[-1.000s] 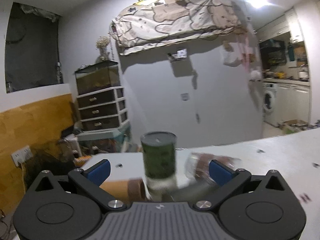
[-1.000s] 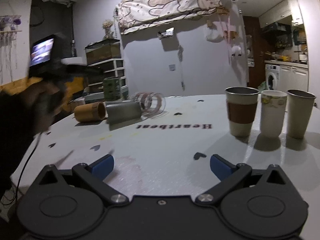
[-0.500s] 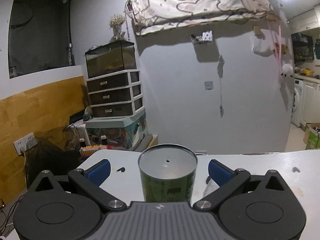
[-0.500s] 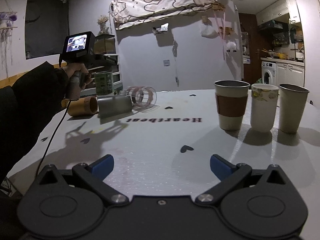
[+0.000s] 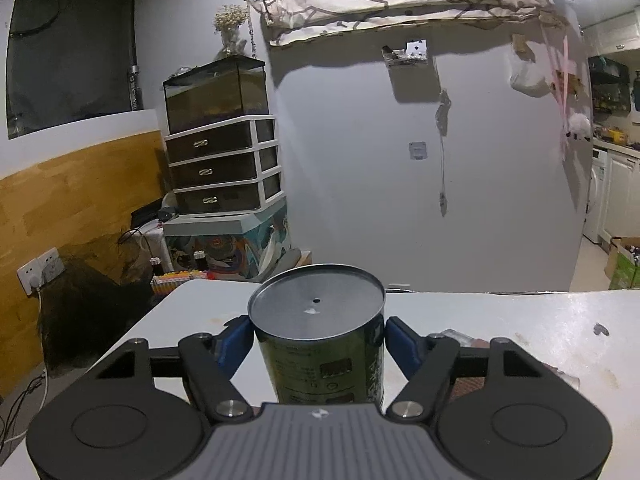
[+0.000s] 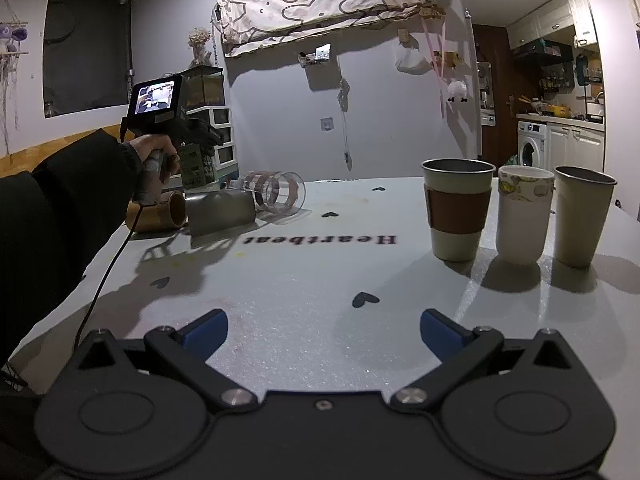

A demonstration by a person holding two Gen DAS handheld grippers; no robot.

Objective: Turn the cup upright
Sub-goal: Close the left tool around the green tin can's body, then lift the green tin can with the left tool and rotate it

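Observation:
A green printed cup (image 5: pixel 320 344) stands upside down, its metal base facing up. My left gripper (image 5: pixel 318 338) is shut on it, one blue pad on each side. In the right wrist view the same cup (image 6: pixel 192 164) shows at the far left under the left gripper (image 6: pixel 188 136). Beside it lie a brown cup (image 6: pixel 158 216), a grey cup (image 6: pixel 220 214) and a clear striped glass (image 6: pixel 278 198), all on their sides. My right gripper (image 6: pixel 322 330) is open and empty, low over the near part of the white table (image 6: pixel 320 280).
Three upright cups stand at the right: a sleeved cup (image 6: pixel 458 208), a white patterned cup (image 6: pixel 524 214) and a grey cup (image 6: pixel 582 214). The table's left edge (image 5: pixel 132 332) is close to the green cup. Drawers and a tank (image 5: pixel 222 152) stand beyond.
My left gripper has moved in around the green cup and closed on it. The right gripper has stayed open and nearly still.

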